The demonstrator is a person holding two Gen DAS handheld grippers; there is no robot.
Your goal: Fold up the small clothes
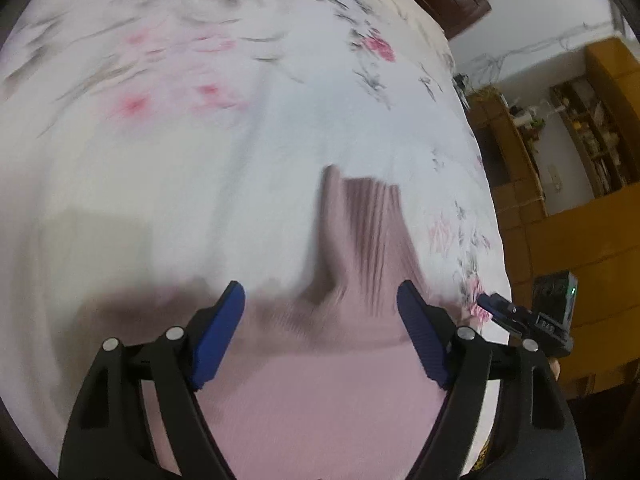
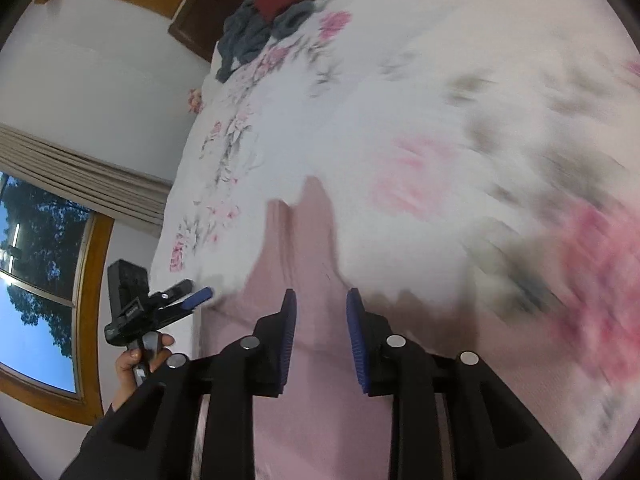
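Note:
A pink ribbed garment (image 1: 320, 380) lies on the floral bedsheet (image 1: 240, 140), a narrower part of it (image 1: 360, 220) stretching away from me. My left gripper (image 1: 320, 292) hovers just above it, blue pads wide apart, nothing between them. In the right wrist view the same garment (image 2: 320, 400) runs under my right gripper (image 2: 321, 296), whose fingers stand a small gap apart with pink cloth showing below. The left gripper (image 2: 192, 296) appears at the bed's edge there, held by a hand (image 2: 136, 360). Both views are smeared by motion.
A heap of dark grey and red clothes (image 2: 272, 12) lies at the far end of the bed. Wooden shelving (image 1: 580, 140) stands past the bed's right edge. A window (image 2: 36, 280) and a curtain (image 2: 80, 176) are on the other side.

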